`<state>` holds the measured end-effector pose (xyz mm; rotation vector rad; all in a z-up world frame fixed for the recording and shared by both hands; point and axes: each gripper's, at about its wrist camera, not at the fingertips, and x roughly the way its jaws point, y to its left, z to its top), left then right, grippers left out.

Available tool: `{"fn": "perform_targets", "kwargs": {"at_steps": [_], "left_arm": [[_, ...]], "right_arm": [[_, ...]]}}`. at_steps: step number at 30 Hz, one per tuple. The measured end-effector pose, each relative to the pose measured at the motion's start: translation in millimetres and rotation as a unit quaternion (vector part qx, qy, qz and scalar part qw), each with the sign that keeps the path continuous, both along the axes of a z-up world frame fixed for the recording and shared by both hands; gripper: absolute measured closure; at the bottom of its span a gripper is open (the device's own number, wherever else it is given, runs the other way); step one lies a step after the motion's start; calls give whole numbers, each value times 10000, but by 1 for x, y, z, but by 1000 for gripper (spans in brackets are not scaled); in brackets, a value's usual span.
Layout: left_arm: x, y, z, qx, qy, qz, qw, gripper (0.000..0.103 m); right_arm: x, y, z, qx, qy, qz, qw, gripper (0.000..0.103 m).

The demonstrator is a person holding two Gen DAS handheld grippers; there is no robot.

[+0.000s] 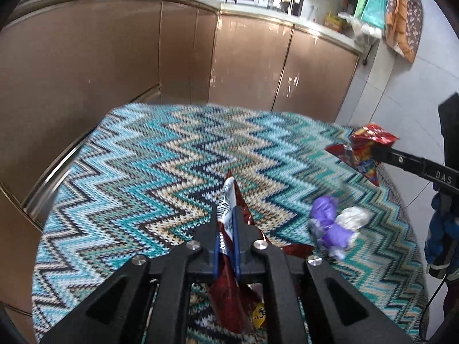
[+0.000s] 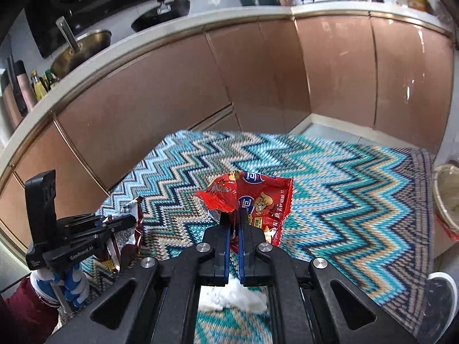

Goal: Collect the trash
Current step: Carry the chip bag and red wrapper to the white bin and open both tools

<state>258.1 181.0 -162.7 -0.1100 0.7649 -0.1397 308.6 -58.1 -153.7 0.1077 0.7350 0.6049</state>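
My left gripper (image 1: 226,218) is shut on a dark red snack wrapper (image 1: 229,301) with a silver-white top, held just above the zigzag tablecloth (image 1: 143,172). My right gripper (image 2: 233,218) is shut on a bright red snack wrapper (image 2: 258,197), also lifted off the cloth. In the left wrist view the right gripper (image 1: 381,152) and its red wrapper (image 1: 370,137) show at the far right. The right wrist view has the left gripper (image 2: 123,223) and its dark wrapper (image 2: 134,229) at lower left.
A crumpled purple piece (image 1: 330,223) and a white paper ball (image 1: 354,218) lie on the cloth's right side. White tissue (image 2: 235,295) lies under my right gripper. A lined bin (image 2: 444,197) stands past the table's right edge. Brown cabinets (image 1: 243,63) run behind.
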Motion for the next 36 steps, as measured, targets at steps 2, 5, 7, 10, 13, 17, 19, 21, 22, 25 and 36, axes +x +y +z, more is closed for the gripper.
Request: {"fn": "perform_targets", "kwargs": {"at_steps": [2,5,7,10,13,17,19,21,22,25,36], "left_arm": [[-11,1,14,5,-131,26,9999,97],[-27,-1,36,12,-314,51,9995,97],[-36,-3,51,43,-446,62,9990,97],[-50,-7,71,56,-600,53,9982,97],[-66,-20,92,85,-791,-41,9968,97],[-80,-43,114,110,-988,-211,9948,97],[-88,-56,126,99,-1089,-299,9936,97],[-94,-67,134,90,-1172,-385,9923,97],[-99,-76,141,96,-1232,-448,9913,97],[-108,-101,155,112,-1354,-660,9885,97],[-90,-222,163,9,-1240,-1573,9797,97]], "right_arm": [[-14,-11,12,38,-104,-51,9999,99],[-39,-24,30,112,-272,-136,9995,99],[-53,-33,41,166,-362,-191,9990,99],[-78,-48,56,246,-521,-308,9979,99],[-104,-67,72,326,-697,-482,9959,99],[-140,-101,93,428,-961,-773,9914,99],[-157,-118,102,449,-1082,-916,9889,99],[-171,-133,108,481,-1176,-1059,9862,99],[-182,-144,111,509,-1242,-1165,9841,99],[-207,-166,120,508,-1375,-1418,9790,99],[-244,-229,110,336,-1409,-2311,9621,99]]}}
